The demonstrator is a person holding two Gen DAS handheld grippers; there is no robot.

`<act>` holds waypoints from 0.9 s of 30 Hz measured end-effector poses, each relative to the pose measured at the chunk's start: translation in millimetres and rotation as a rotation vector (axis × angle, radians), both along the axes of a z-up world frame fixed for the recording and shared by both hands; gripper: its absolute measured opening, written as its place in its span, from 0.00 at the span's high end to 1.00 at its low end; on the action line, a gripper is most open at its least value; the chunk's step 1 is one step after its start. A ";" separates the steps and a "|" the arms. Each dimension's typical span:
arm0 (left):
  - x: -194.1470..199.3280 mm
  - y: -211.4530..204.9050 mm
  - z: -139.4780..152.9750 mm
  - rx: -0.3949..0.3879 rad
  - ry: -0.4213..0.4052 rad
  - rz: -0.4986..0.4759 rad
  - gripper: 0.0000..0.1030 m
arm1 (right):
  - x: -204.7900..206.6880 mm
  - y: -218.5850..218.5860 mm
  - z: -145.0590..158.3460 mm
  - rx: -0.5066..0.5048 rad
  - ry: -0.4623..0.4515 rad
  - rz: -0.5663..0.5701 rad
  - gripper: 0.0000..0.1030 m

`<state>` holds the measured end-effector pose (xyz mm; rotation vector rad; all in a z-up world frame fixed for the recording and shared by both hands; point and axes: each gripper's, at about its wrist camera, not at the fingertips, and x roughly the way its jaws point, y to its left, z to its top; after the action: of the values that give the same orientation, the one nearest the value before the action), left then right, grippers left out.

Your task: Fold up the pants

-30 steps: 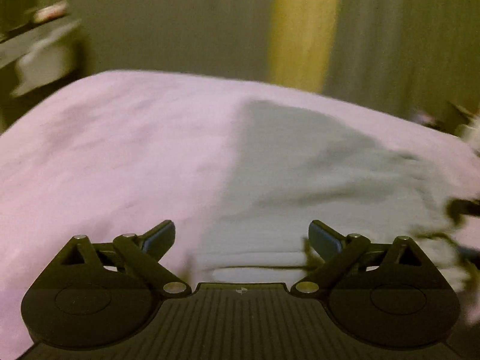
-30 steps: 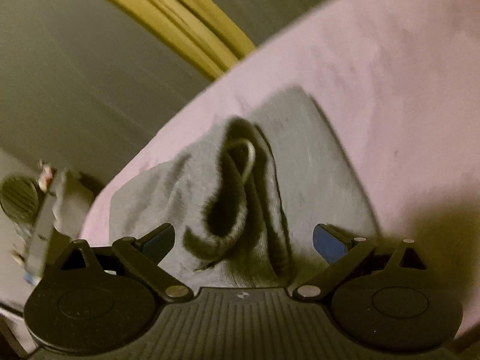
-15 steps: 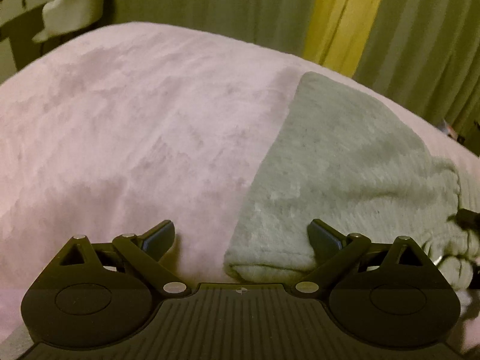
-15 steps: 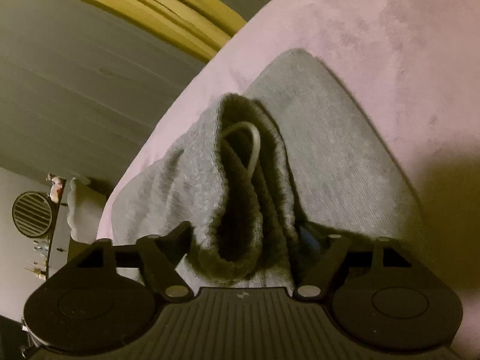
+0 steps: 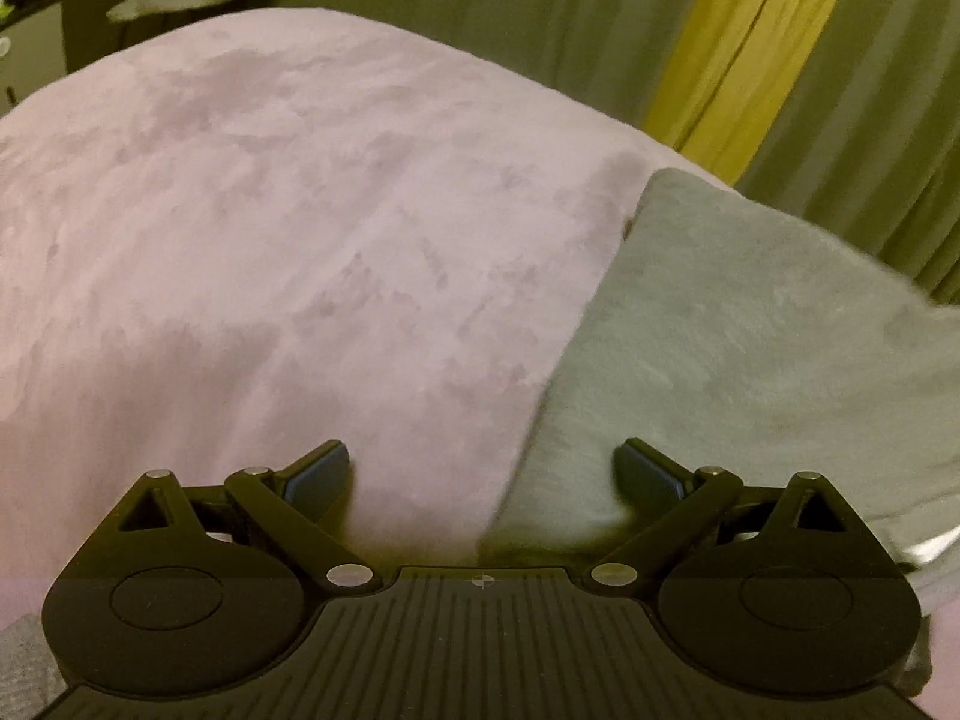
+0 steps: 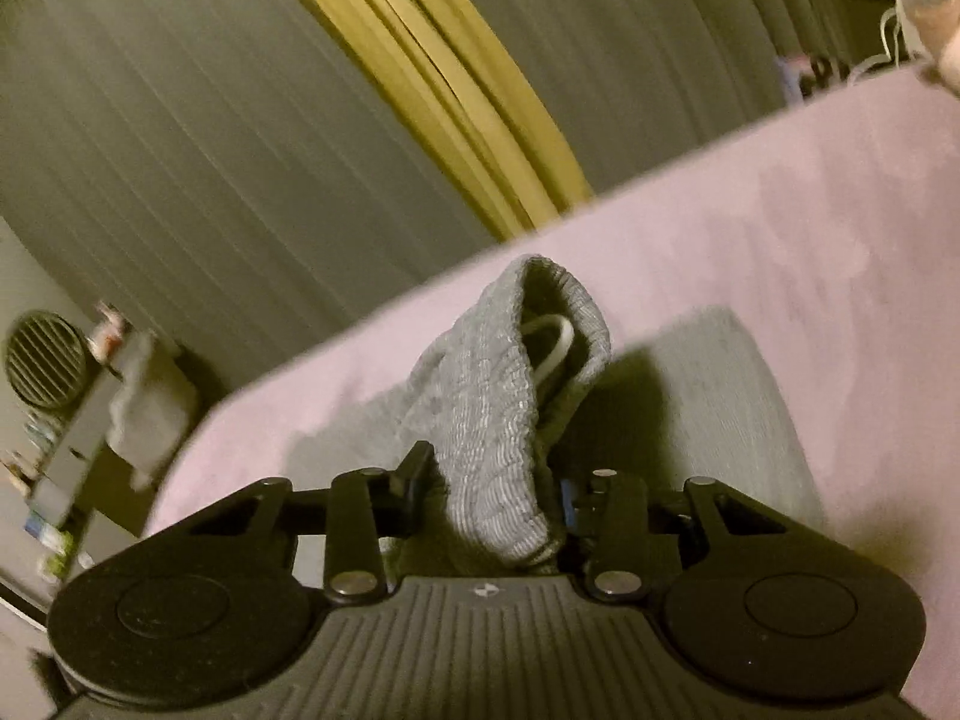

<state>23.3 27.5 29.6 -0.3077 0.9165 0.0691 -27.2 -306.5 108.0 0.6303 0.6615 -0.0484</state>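
Observation:
Grey sweatpants (image 5: 750,348) lie on a pink blanket (image 5: 270,210) that covers the bed. My left gripper (image 5: 486,474) is open just above the cloth. The pants' left edge runs between its fingers, and the right pad (image 5: 648,471) hovers over the grey fabric. In the right wrist view the ribbed waistband (image 6: 498,408) stands up off the bed, with a white drawstring loop (image 6: 555,342) inside its fold. My right gripper (image 6: 492,483) has its jaws closing on this waistband and both pads press on it. The rest of the pants (image 6: 708,396) lies flat below.
Grey-green curtains with a yellow strip (image 5: 738,30) hang behind the bed's far edge. A shelf with a round fan (image 6: 42,366) and small items stands off the bed's left side. The pink blanket (image 6: 810,228) stretches wide to the right.
My right gripper has closed from wide open onto the waistband and raised it off the bed. The left gripper has shifted so the pants now sit further right in its view, still open.

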 end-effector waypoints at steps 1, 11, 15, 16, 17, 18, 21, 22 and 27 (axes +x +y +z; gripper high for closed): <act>-0.5 0.6 0.4 -0.001 -0.001 0.004 0.03 | -2.9 -1.4 7.5 -0.010 -0.020 0.000 0.63; 1.8 -1.5 -0.4 0.022 0.015 -0.004 0.03 | -17.1 -23.1 -22.2 -0.347 0.183 -0.058 0.42; 3.0 -5.3 -1.9 0.040 0.023 -0.016 0.03 | -26.2 -15.9 -18.2 -0.340 0.143 -0.040 0.39; 3.3 -6.1 -2.0 0.046 0.024 -0.020 0.03 | -26.1 -12.2 -15.8 -0.351 0.129 -0.022 0.39; 2.9 -7.3 -1.7 0.056 0.021 -0.022 0.03 | -31.6 -8.1 -12.2 -0.357 0.110 -0.003 0.39; 2.3 -8.2 -1.2 0.063 0.018 -0.024 0.03 | -32.9 -2.7 -11.2 -0.363 0.088 0.020 0.39; -0.1 -11.1 0.0 0.076 0.003 -0.043 0.03 | -34.9 12.9 -15.1 -0.393 0.038 0.073 0.39; -0.4 -12.6 0.4 0.084 0.002 -0.048 0.03 | -33.7 16.6 -21.8 -0.401 0.038 0.088 0.39; -1.7 -18.3 3.1 0.117 -0.002 -0.074 0.03 | -26.1 28.9 -64.0 -0.637 0.176 0.104 0.44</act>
<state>21.5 9.2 32.8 -0.1654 0.9175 0.0538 -53.2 -277.6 44.0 -0.0237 0.7974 -0.2108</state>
